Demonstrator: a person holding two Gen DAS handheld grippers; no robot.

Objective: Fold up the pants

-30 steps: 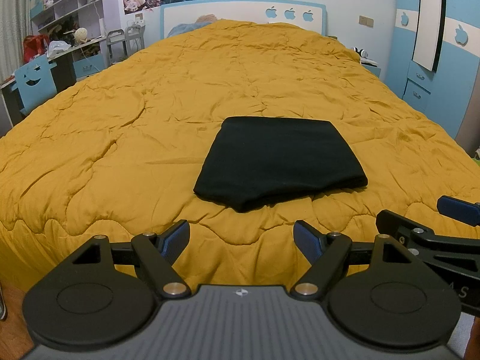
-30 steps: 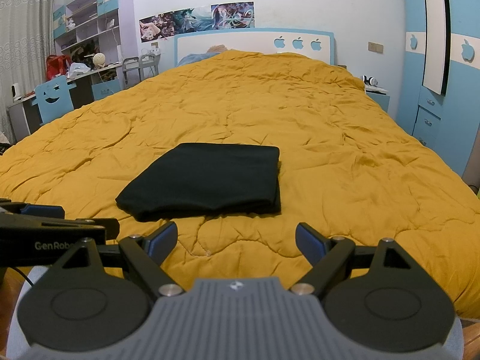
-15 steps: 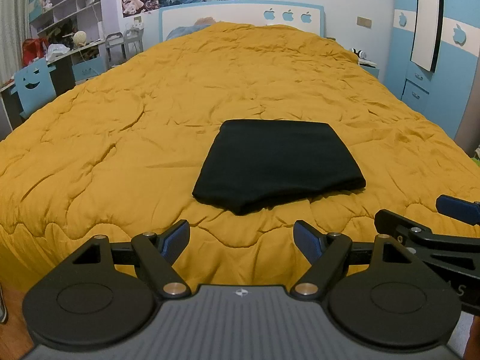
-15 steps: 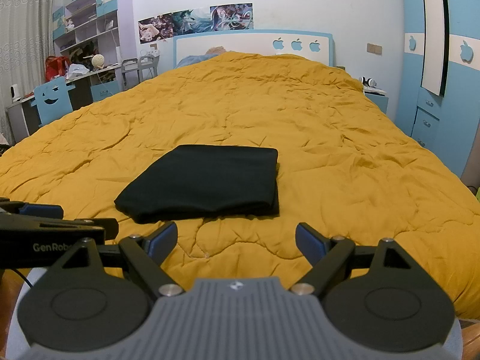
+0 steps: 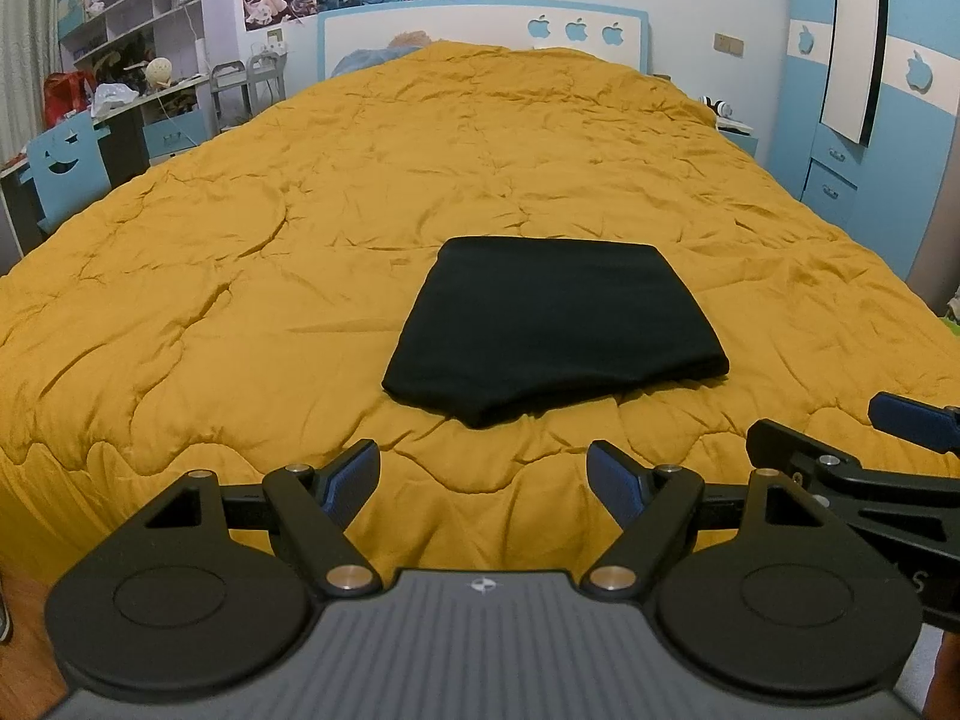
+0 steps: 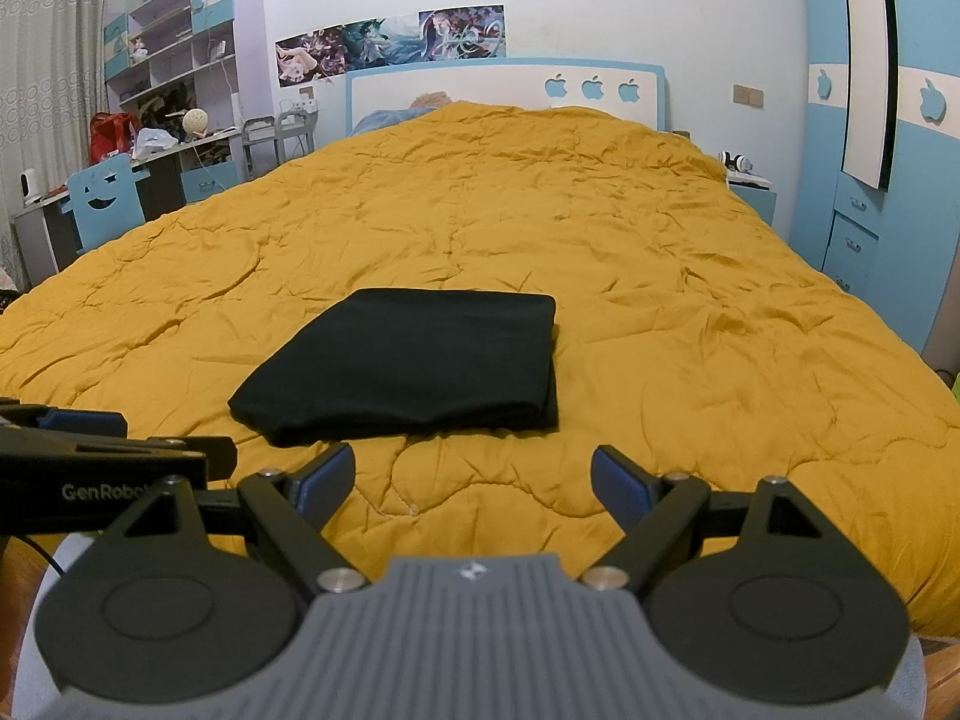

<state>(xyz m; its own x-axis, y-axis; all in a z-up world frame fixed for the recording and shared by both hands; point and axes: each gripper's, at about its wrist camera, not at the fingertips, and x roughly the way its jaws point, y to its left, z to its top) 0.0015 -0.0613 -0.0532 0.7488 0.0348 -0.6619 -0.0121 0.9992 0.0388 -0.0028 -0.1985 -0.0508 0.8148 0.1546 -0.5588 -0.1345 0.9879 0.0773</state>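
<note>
The black pants (image 5: 552, 324) lie folded in a flat rectangle on the mustard-yellow quilt (image 5: 300, 228), near the bed's front edge; they also show in the right wrist view (image 6: 408, 366). My left gripper (image 5: 483, 477) is open and empty, just short of the pants' near edge. My right gripper (image 6: 471, 477) is open and empty, back from the pants' near right corner. Each gripper shows at the edge of the other's view: the right gripper (image 5: 900, 420) and the left gripper (image 6: 90, 426).
The quilt (image 6: 690, 300) covers the whole bed up to a white and blue headboard (image 6: 510, 90). A desk, a blue chair (image 5: 66, 162) and shelves stand at the left. A blue wardrobe (image 5: 870, 120) and a nightstand stand at the right.
Both grippers have drawn back slightly from the folded pants. The pants have not moved. Both grippers stay open.
</note>
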